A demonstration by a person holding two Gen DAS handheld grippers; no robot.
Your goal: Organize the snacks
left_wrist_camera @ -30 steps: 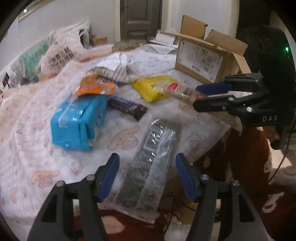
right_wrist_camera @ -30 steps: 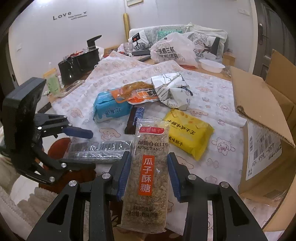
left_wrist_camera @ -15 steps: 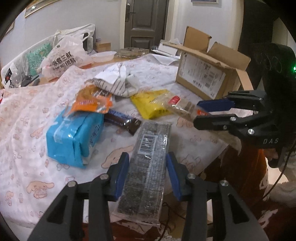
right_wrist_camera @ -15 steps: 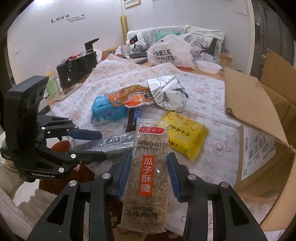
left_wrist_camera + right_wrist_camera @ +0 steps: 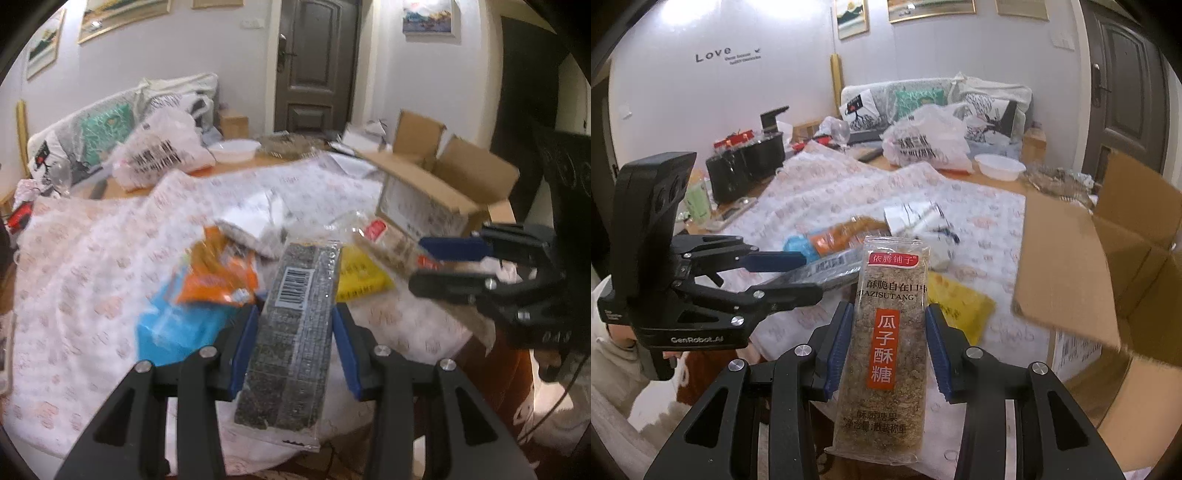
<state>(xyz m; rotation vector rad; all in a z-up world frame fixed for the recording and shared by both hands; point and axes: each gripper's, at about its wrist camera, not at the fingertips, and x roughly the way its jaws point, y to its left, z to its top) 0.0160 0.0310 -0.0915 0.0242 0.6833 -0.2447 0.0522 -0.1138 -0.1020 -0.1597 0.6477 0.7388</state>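
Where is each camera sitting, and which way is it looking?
Left wrist: on the left gripper, looking along its fingers over the dark seaweed pack it clamps; the right gripper shows.
Right wrist: on the right gripper, looking over the seed candy pack it clamps; the left gripper and a sleeve show.
Both see the cardboard box and yellow packet.

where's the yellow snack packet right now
The yellow packet lies on the patterned tablecloth, just beyond the right gripper, between the orange packet and the cardboard box.
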